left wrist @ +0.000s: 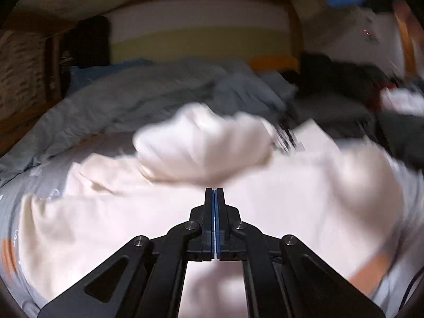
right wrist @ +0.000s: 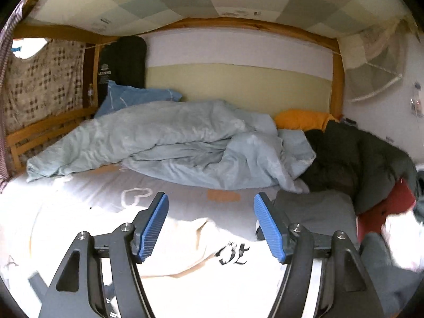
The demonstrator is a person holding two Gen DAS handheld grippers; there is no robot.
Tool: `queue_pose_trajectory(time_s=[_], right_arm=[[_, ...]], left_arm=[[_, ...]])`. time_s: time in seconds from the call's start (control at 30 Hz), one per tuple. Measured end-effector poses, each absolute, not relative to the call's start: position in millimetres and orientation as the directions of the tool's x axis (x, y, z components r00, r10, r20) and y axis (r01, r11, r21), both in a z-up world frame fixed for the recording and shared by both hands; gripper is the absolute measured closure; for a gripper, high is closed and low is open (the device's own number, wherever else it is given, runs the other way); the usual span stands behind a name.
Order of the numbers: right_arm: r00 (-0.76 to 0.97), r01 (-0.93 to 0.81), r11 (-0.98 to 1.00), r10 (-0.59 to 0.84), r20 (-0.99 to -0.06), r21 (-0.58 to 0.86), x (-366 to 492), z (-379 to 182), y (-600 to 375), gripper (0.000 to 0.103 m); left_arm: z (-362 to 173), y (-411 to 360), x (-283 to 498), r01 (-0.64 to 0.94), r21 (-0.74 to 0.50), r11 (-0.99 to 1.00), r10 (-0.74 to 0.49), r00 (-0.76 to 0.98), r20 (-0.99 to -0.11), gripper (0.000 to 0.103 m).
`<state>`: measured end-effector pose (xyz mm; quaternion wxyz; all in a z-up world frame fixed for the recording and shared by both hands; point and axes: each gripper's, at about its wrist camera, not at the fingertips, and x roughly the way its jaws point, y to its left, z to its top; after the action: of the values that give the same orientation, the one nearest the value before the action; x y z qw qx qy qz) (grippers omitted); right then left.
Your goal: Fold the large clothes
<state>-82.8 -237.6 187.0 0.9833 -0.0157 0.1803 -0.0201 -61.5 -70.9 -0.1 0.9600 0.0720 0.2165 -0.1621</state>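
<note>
A large white garment (left wrist: pixel 304 198) with a black print (left wrist: pixel 286 137) lies spread on the grey bed sheet (left wrist: pixel 10 212). The left wrist view is blurred. My left gripper (left wrist: pixel 214 190) is shut, and a bunched fold of the white garment (left wrist: pixel 201 145) fans out from its tips, lifted off the bed. In the right wrist view the same white garment (right wrist: pixel 201 270) and its black print (right wrist: pixel 233 254) lie under my right gripper (right wrist: pixel 211 196). This gripper is open, hovers above the cloth, and has nothing between its blue pads (right wrist: pixel 155 225).
A crumpled light blue duvet (right wrist: pixel 172 143) fills the back of the bed. A dark jacket (right wrist: pixel 352 159), an orange pillow (right wrist: pixel 302 119) and a red item (right wrist: pixel 384 206) lie at the right. A grey folded cloth (right wrist: pixel 312 212) lies beside them. A wooden bed frame (right wrist: pixel 39 129) runs along the left.
</note>
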Motion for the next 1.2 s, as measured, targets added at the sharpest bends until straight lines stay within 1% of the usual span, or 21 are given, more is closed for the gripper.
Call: queue_pose_trajectory(time_s=[0.1,0.13,0.17,0.2,0.23,0.3,0.37,0.43,0.47,0.5,0.53,0.57,0.67,0.73,0.83,0.9,0.93,1.0,1.1,1.17,1.2], right_arm=[[0.931,0.051,0.997,-0.029,-0.363,0.054,-97.1,165.9,-249.0,0.03],[0.925,0.053,0.995,-0.018,-0.38,0.082,-97.6,156.3,-253.8,0.03],[0.915,0.05,0.993,-0.002,-0.404,0.109,-90.8,145.0,-259.7,0.03],[0.898,0.048,0.988,0.02,-0.439,0.144,-80.0,130.0,-267.1,0.03],[0.889,0.054,0.985,0.028,-0.457,0.166,-71.1,118.8,-272.5,0.03],[0.876,0.081,0.976,0.026,-0.482,0.201,-53.4,96.6,-283.1,0.03],[0.855,0.109,0.968,0.024,-0.518,0.225,-33.6,75.6,-292.0,0.03],[0.819,0.094,0.958,0.081,-0.568,0.272,-16.9,60.9,-298.3,0.03],[0.802,0.079,0.949,0.12,-0.585,0.304,-11.0,56.3,-299.6,0.03],[0.798,0.045,0.937,0.174,-0.576,0.345,-7.9,52.8,-299.6,0.03],[0.795,0.018,0.931,0.208,-0.57,0.365,-4.0,50.1,-296.8,0.03],[0.786,-0.016,0.926,0.245,-0.568,0.376,2.1,47.1,-291.6,0.03],[0.779,-0.073,0.929,0.28,-0.56,0.364,18.5,36.9,-273.0,0.03],[0.784,-0.084,0.941,0.265,-0.561,0.328,23.3,21.6,-261.5,0.033],[0.722,-0.067,0.987,0.149,-0.676,0.146,33.2,-9.4,-238.7,0.038],[0.698,-0.07,0.994,0.11,-0.708,0.085,30.2,-23.0,-231.0,0.038],[0.701,-0.07,0.994,0.106,-0.705,0.08,25.6,-25.4,-231.8,0.038],[0.715,-0.086,0.989,0.147,-0.683,0.123,14.9,-27.2,-235.7,0.038],[0.758,-0.078,0.99,0.136,-0.637,0.119,4.5,-17.2,-243.6,0.038],[0.816,-0.064,0.995,0.1,-0.569,0.083,1.4,3.8,-246.6,0.038],[0.842,-0.052,0.996,0.082,-0.533,0.07,3.6,15.3,-249.5,0.038]], left_arm=[[-1.8,-70.9,-74.4,0.334,0.105,0.937,-0.266,0.873,-0.408,0.1],[5.4,-68.1,-73.8,0.325,0.104,0.94,-0.262,0.883,-0.389,0.095],[11.8,-64.1,-72.2,0.313,0.097,0.945,-0.257,0.891,-0.374,0.079],[20.4,-59.0,-68.6,0.297,0.082,0.951,-0.25,0.9,-0.356,0.069],[28.5,-53.5,-63.5,0.279,0.067,0.958,-0.241,0.909,-0.341,0.053],[46.9,-41.7,-46.4,0.254,0.043,0.966,-0.228,0.921,-0.316,0.051],[63.1,-35.6,-22.4,0.243,0.064,0.968,-0.213,0.929,-0.302,0.049],[74.1,-29.3,2.2,0.245,0.071,0.967,-0.21,0.923,-0.323,0.049],[78.7,-24.0,11.6,0.257,0.043,0.965,-0.229,0.916,-0.329,0.048],[82.5,-18.9,18.8,0.258,0.011,0.966,-0.241,0.915,-0.323,0.045],[84.2,-15.1,26.0,0.25,-0.014,0.968,-0.241,0.917,-0.318,0.036],[83.6,-13.9,32.8,0.245,-0.03,0.969,-0.242,0.916,-0.32,0.031],[66.2,-13.3,59.2,0.231,-0.051,0.972,-0.233,0.897,-0.376,0.031],[42.3,-15.8,74.1,0.242,-0.043,0.969,-0.234,0.852,-0.468,0.032],[6.5,-17.6,74.0,0.253,-0.026,0.967,-0.224,0.797,-0.56,0.032],[-19.5,-16.6,64.7,0.257,0.005,0.966,-0.202,0.772,-0.603,0.031],[-32.5,-16.4,62.0,0.256,0.028,0.966,-0.182,0.755,-0.63,0.031],[-36.5,-14.2,57.9,0.251,0.017,0.968,-0.184,0.753,-0.632,0.031],[-19.5,-12.6,58.3,0.257,0.006,0.966,-0.201,0.77,-0.605,0.032],[1.8,-4.2,63.3,0.258,-0.05,0.965,-0.242,0.8,-0.549,0.032],[14.3,2.4,72.0,0.274,-0.108,0.956,-0.289,0.798,-0.529,0.031]])
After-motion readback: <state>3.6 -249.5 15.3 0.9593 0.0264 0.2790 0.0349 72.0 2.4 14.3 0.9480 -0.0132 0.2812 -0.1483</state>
